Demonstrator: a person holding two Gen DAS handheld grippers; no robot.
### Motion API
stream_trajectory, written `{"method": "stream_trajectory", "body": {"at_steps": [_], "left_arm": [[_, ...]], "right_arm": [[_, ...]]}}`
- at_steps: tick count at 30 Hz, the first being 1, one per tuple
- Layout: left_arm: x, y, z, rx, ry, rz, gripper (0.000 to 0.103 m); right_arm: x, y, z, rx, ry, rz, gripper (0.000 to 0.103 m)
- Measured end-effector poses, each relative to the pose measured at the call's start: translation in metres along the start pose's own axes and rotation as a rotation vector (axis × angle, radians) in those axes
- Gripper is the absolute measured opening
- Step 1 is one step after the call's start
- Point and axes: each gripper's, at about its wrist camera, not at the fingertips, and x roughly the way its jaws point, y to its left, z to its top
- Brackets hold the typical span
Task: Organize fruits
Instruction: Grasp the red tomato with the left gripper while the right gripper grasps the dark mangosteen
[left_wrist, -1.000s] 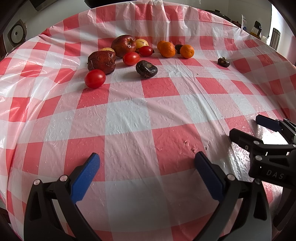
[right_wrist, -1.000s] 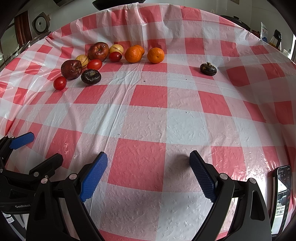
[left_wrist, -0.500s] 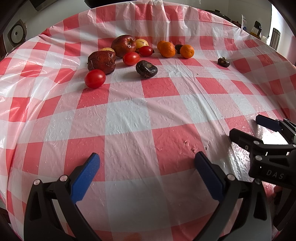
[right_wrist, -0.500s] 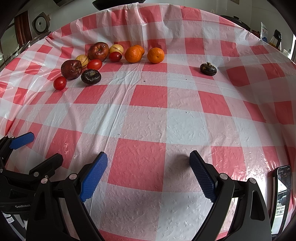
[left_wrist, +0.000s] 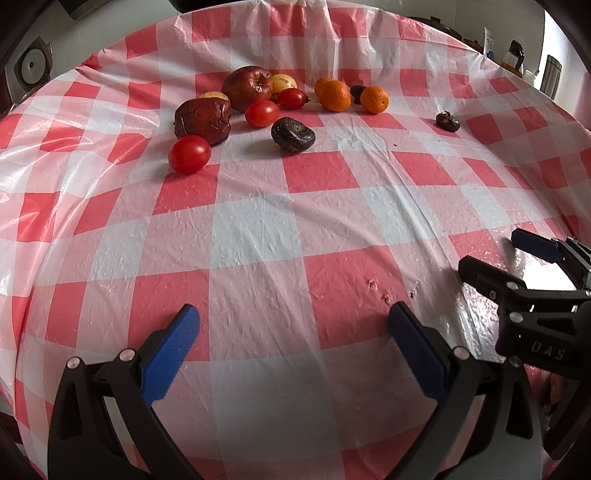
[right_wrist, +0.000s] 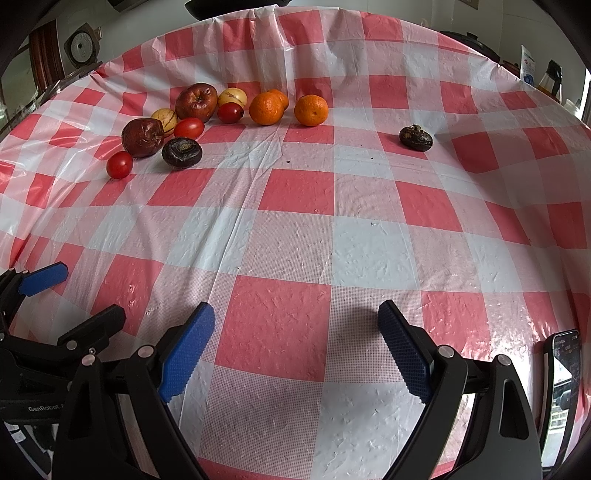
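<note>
Fruit lies in a cluster at the far left of the red-and-white checked tablecloth: a red apple, a wrinkled dark red fruit, two yellowish fruits, three red tomatoes, a dark round fruit and oranges. Another dark fruit sits alone to the right. My left gripper and right gripper both stand open near the front edge, far from the fruit, with nothing between their fingers.
A phone lies at the table's near right edge. Bottles and a steel flask stand beyond the far right edge. Each gripper shows in the other's view, side by side. A wide stretch of bare cloth separates the grippers from the fruit.
</note>
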Motion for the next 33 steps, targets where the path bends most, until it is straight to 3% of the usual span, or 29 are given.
{"method": "stream_trajectory", "body": {"at_steps": [5, 9, 13, 16, 19, 25, 26, 28, 29, 31, 33], "left_arm": [[0.000, 0.004, 0.001, -0.009, 0.011, -0.003, 0.102], [0.003, 0.028, 0.010, -0.100, 0.010, -0.008, 0.102], [0.020, 0.058, 0.032, -0.144, 0.013, 0.066, 0.102], [0.028, 0.089, 0.049, -0.225, 0.000, 0.100, 0.102], [0.034, 0.110, 0.061, -0.270, -0.012, 0.124, 0.102], [0.043, 0.114, 0.078, -0.241, -0.019, 0.131, 0.102], [0.046, 0.109, 0.081, -0.223, -0.018, 0.142, 0.101], [0.052, 0.101, 0.090, -0.185, -0.026, 0.156, 0.098], [0.053, 0.098, 0.092, -0.171, -0.030, 0.157, 0.096], [0.059, 0.094, 0.095, -0.153, -0.016, 0.145, 0.084], [0.060, 0.093, 0.096, -0.159, -0.021, 0.126, 0.078]], "right_arm": [[0.000, 0.000, 0.000, -0.016, 0.029, 0.018, 0.087], [0.004, -0.002, 0.008, -0.030, 0.044, 0.034, 0.087], [0.016, 0.009, 0.046, -0.034, -0.005, 0.050, 0.087], [0.039, 0.024, 0.083, -0.032, -0.004, 0.164, 0.087], [0.069, 0.046, 0.109, -0.066, 0.007, 0.192, 0.086], [0.084, 0.074, 0.128, -0.102, 0.000, 0.213, 0.085], [0.087, 0.078, 0.130, -0.112, 0.005, 0.216, 0.081], [0.090, 0.080, 0.133, -0.126, 0.012, 0.233, 0.059], [0.092, 0.078, 0.135, -0.129, 0.018, 0.247, 0.042], [0.091, 0.073, 0.135, -0.127, 0.017, 0.213, 0.040], [0.083, 0.052, 0.132, -0.066, -0.006, 0.235, 0.039]]}}
